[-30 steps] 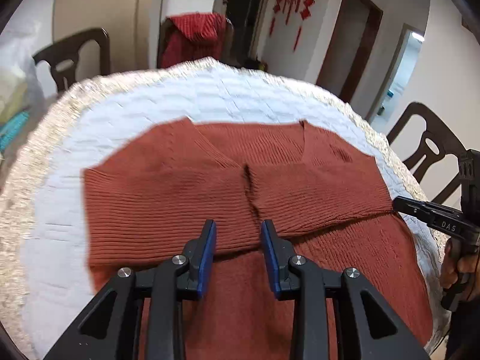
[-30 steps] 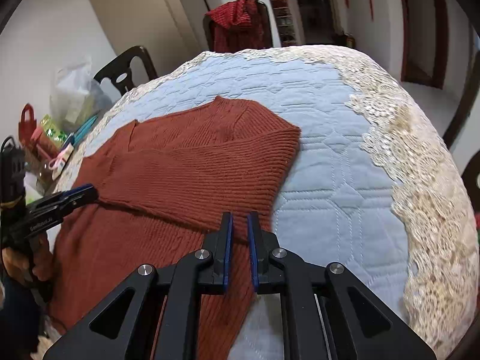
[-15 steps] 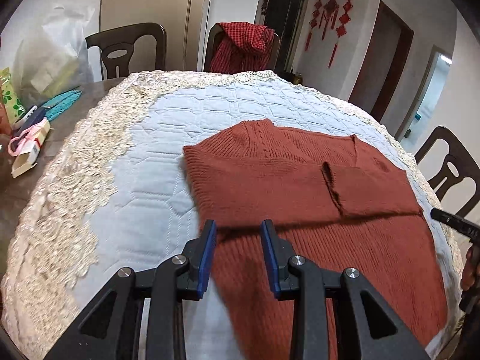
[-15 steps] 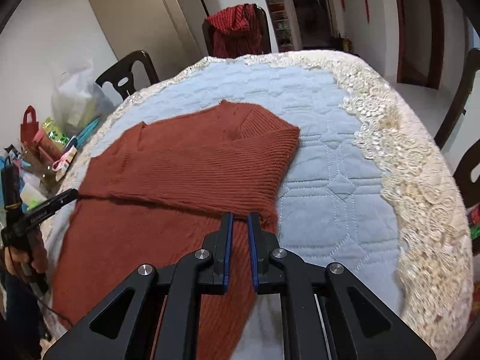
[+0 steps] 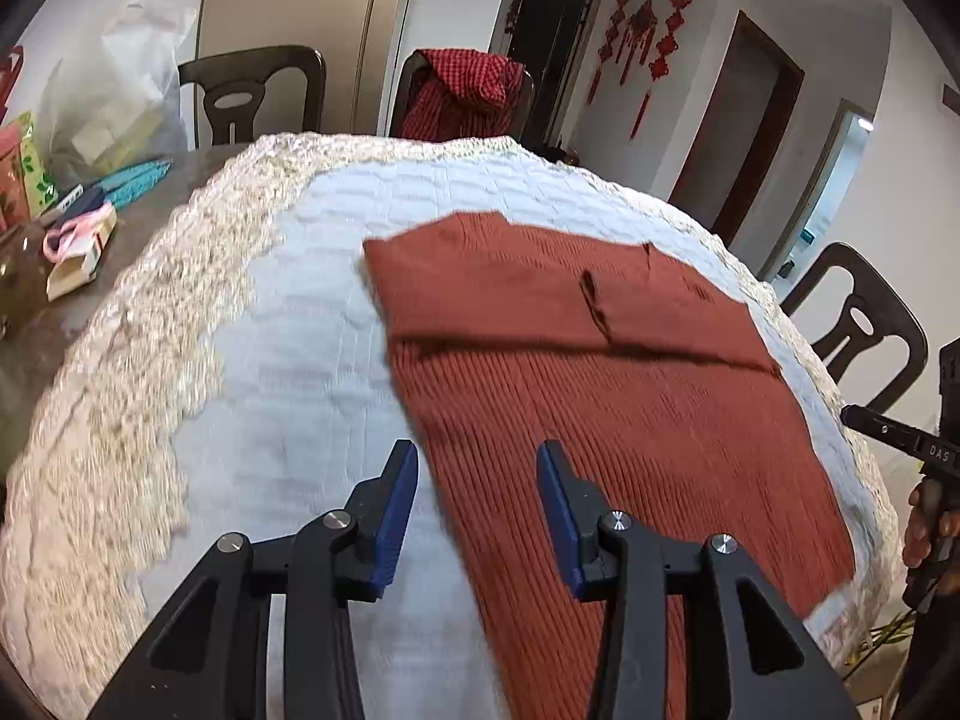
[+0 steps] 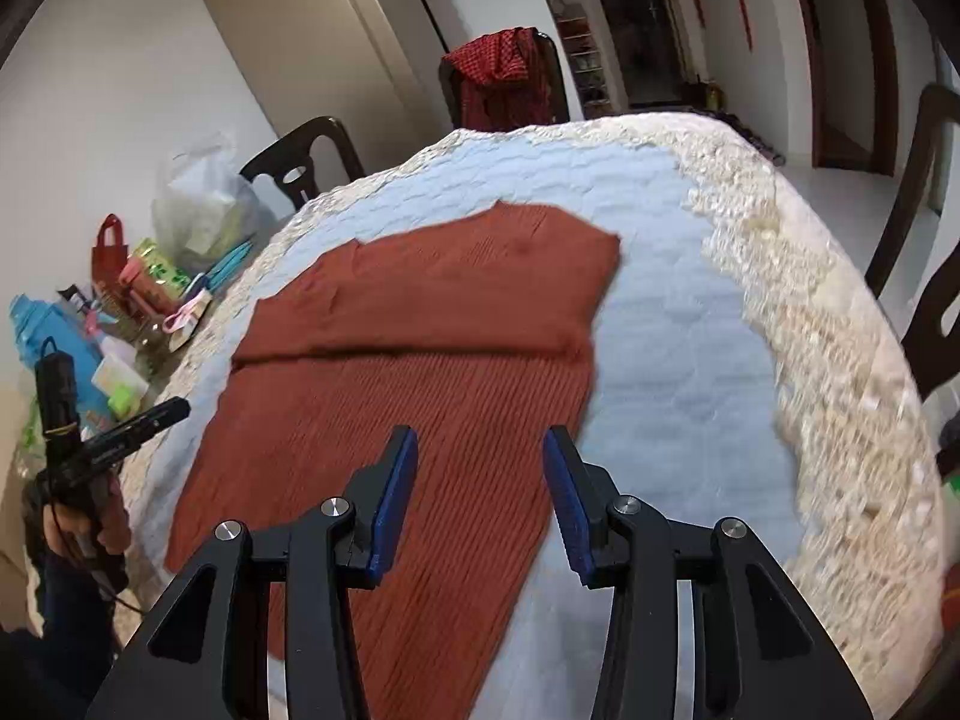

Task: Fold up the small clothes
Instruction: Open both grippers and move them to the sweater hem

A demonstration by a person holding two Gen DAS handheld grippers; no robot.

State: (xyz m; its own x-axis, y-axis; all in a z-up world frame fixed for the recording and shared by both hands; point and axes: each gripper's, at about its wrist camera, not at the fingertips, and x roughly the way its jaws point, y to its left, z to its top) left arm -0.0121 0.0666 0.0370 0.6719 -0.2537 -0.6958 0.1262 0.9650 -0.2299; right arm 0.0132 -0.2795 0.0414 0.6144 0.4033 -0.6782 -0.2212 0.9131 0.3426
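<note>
Left hand-held gripper (image 5: 477,504) and right hand-held gripper (image 6: 480,495) are both opening, nothing pinched between the pads. A second ago I had them narrower over the sleeves; now they're backed off toward the near edge of the surface (image 6: 690,324). Sweater (image 5: 600,372) lies flat mid-surface, both sleeves folded across the chest. Sleeve step looks done; I'd say the bottom hem fold comes next.

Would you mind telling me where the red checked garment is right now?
The red checked garment hangs over the back of a dark chair at the table's far side, top centre in both wrist views, beyond the rust sweater.
</note>
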